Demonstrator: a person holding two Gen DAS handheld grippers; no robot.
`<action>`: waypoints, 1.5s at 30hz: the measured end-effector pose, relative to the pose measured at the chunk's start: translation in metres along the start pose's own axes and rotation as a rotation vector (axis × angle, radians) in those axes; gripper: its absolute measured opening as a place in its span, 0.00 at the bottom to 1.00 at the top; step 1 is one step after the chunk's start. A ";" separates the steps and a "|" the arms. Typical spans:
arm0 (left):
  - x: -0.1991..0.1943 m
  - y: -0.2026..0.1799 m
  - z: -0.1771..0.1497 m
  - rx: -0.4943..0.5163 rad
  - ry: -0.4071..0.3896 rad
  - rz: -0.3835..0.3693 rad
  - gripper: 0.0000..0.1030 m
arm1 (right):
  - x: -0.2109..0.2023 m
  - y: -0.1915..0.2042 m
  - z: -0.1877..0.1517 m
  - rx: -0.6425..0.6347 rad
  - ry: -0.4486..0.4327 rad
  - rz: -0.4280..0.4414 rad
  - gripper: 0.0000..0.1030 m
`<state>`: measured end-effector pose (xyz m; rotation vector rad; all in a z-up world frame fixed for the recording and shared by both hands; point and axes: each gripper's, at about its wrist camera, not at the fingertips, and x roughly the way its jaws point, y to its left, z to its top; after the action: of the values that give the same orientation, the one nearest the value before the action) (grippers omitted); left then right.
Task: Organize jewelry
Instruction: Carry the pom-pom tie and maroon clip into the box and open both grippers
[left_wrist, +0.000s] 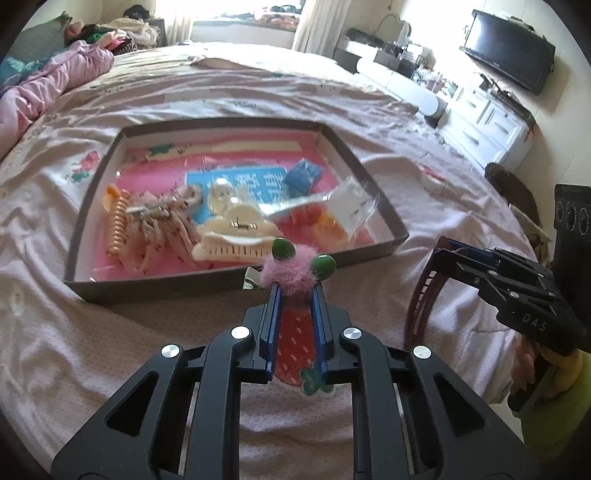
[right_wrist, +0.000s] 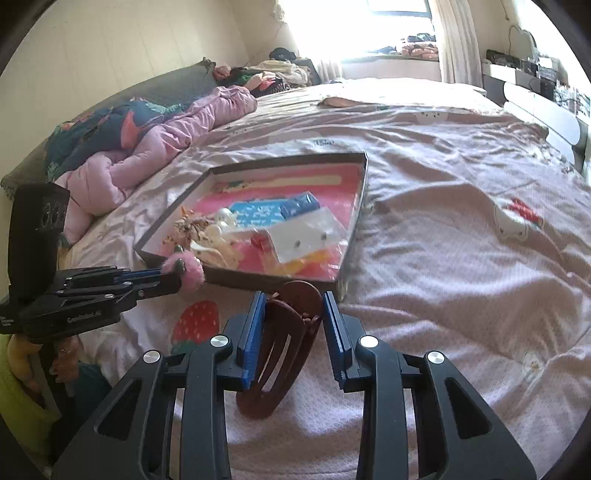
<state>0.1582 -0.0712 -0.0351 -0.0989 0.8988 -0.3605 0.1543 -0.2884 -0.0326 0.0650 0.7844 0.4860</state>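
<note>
The left gripper (left_wrist: 295, 290) is pinching a fluffy pink hair clip (left_wrist: 291, 271) between its blue fingers (left_wrist: 271, 325); two glossy green beads are sitting on the fluff, and a bit of metal clasp is poking out to the left of the fingertips. The right gripper (right_wrist: 293, 299) is holding a dark brown hair claw (right_wrist: 284, 343) between its fingers (right_wrist: 251, 343). The left finger is touching the claw, but whether the right finger is pressing on it cannot be told.

Just ahead of both sets of fingers, a shallow grey-walled tray (left_wrist: 236, 278) with a pink floor is lying on the bed (right_wrist: 461, 258). Inside it are resting an orange spiral hair tie (left_wrist: 117, 221), a cream claw clip (left_wrist: 236, 236), a pale patterned scrunchie (left_wrist: 166, 218), a small blue box (left_wrist: 304, 175) and a clear plastic packet (right_wrist: 306, 236) holding a white card.

The tray's near wall is standing between the fingers and the tray's contents. The pink bedspread is showing a printed strawberry (right_wrist: 195, 323) under the left gripper. A pink quilted blanket (right_wrist: 177, 136) is lying far to the left of the fingers, and a black television (left_wrist: 508, 50) is hanging far to the right.
</note>
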 end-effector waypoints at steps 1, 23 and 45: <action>-0.002 0.001 0.001 -0.002 -0.007 0.002 0.09 | -0.001 0.001 0.003 -0.005 -0.004 0.000 0.29; 0.013 0.081 0.037 -0.145 -0.050 0.176 0.10 | 0.072 -0.008 0.083 0.083 -0.069 -0.012 0.29; -0.013 0.072 0.023 -0.135 -0.093 0.195 0.49 | 0.032 0.010 0.058 0.022 -0.088 -0.071 0.77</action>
<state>0.1882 -0.0011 -0.0278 -0.1497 0.8322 -0.1129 0.2104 -0.2582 -0.0101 0.0789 0.7031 0.4048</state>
